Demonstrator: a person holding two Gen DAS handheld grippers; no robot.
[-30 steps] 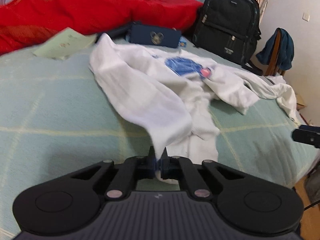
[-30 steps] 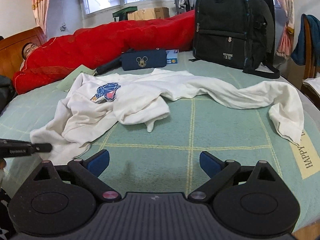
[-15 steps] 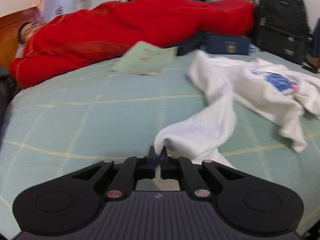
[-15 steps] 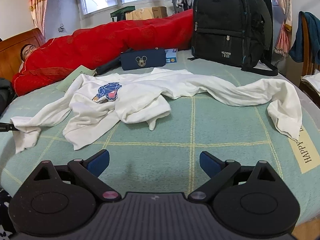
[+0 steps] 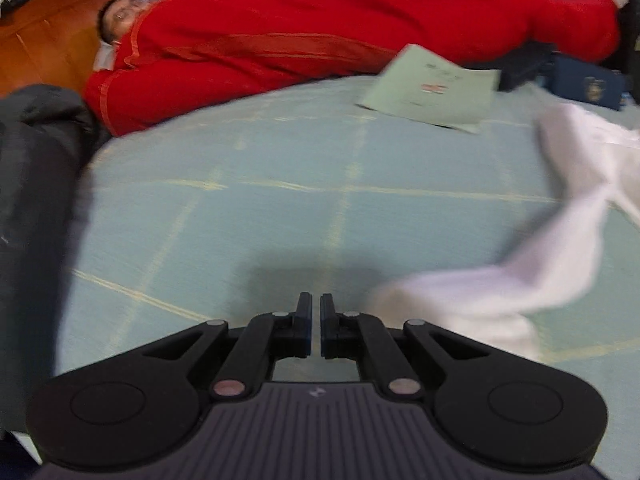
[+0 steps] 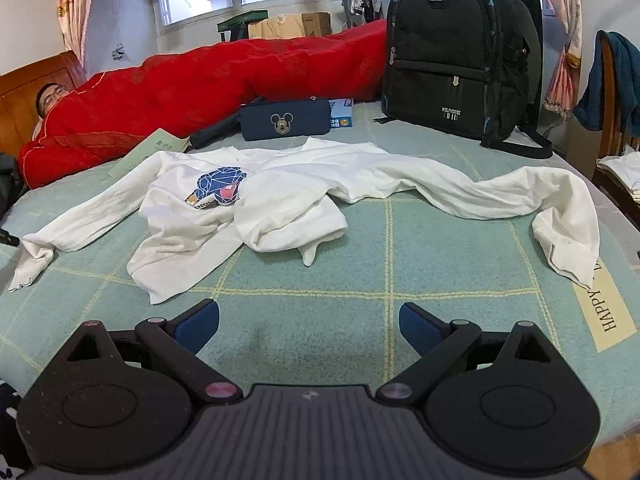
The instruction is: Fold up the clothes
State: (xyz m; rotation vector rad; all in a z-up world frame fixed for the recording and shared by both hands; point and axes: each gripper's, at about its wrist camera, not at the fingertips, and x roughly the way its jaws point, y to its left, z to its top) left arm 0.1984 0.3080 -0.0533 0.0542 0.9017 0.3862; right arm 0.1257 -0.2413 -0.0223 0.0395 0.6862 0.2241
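— Matte black left gripper [image 5: 315,322]: two round housings, ribbed grey panel at bottom centre, small logo, pinkish pivot pins.
— Same build on the right gripper [image 6: 309,320], with blue pads [image 6: 200,322] on the black fingers.

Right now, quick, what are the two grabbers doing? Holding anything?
Left gripper: jaws shut, nothing seen between them; the white sleeve lies beside it.
Right gripper: jaws open, holding nothing.
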